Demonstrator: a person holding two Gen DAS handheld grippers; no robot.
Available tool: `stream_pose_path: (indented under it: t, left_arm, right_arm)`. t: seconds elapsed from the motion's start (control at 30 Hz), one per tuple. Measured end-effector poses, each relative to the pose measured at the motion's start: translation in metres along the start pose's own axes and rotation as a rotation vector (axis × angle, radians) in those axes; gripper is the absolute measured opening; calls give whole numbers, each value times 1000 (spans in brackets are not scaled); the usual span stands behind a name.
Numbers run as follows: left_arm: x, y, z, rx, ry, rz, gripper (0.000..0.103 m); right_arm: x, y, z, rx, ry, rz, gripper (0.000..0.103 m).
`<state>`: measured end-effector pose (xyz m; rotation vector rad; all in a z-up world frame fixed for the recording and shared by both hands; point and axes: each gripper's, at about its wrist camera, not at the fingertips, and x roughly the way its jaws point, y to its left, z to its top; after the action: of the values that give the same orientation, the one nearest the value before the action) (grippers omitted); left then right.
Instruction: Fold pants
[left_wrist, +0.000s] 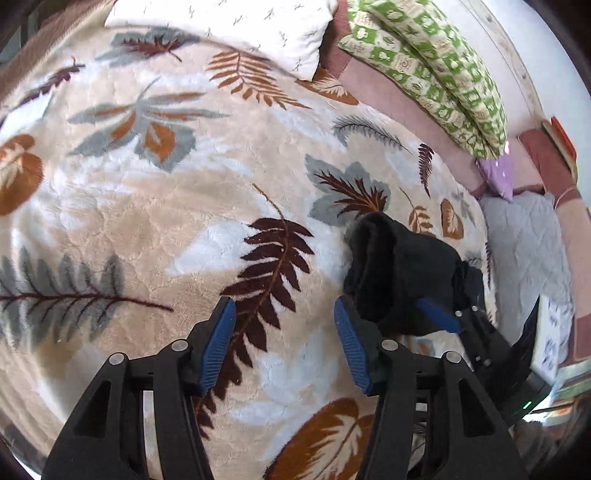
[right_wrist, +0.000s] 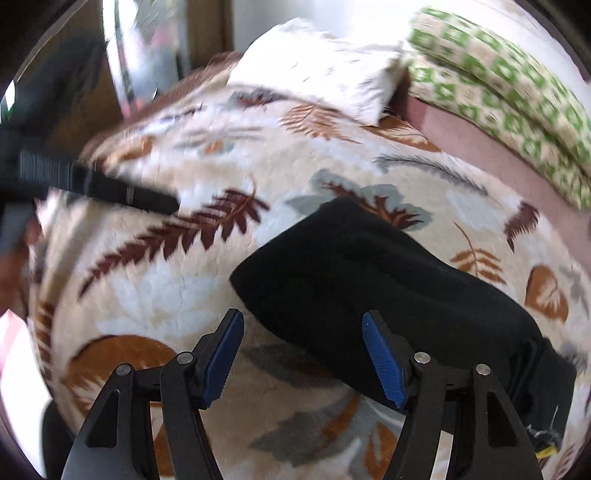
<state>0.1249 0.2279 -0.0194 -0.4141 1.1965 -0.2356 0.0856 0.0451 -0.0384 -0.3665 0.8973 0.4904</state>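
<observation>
Pants (right_wrist: 373, 280), black and folded into a thick bundle, are lying on the leaf-print blanket (left_wrist: 147, 206), well below the white pillow (left_wrist: 236, 29). We are holding the right gripper (right_wrist: 303, 354) wide open just above them, and the left gripper (left_wrist: 284, 343) gaping empty beside them.

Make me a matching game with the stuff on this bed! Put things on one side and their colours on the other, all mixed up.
Things:
1. folded fabric pants
2. plush leaf-print blanket
3. square-patterned pillow
4. ribbed gripper pads

Colours:
A. green and cream
B. blue
C. black
D. beige with brown, orange and grey

Pairs: 1-C, 2-D, 3-A, 4-B
</observation>
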Motion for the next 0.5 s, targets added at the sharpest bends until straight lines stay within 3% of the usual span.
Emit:
stream_pose_path:
  t: [0.13, 0.2, 0.3, 0.33, 0.37, 0.43, 0.5]
  left_arm:
    - [16, 1, 13, -45, 28, -49, 55]
    - [24, 1, 20, -66, 37, -72, 55]
    - [39, -6, 29, -77, 70, -100, 55]
    - [45, -9, 31, -71, 85, -114, 55]
    - [49, -13, 32, -67, 98, -124, 55]
    - [61, -24, 35, -46, 120, -148, 54]
    - [69, -31, 39, -41, 137, -164, 55]
  right_arm:
    - [26, 17, 6, -39, 34, -44, 72]
    - [37, 23, 7, -64, 38, -107, 72]
    - [43, 17, 9, -23, -6, -155, 69]
    - [45, 13, 10, 0, -9, -141, 63]
    - [47, 5, 9, 34, -5, -125, 48]
    - [44, -9, 6, 89, -22, -96, 34]
    - [36, -22, 3, 139, -51, -60, 30]
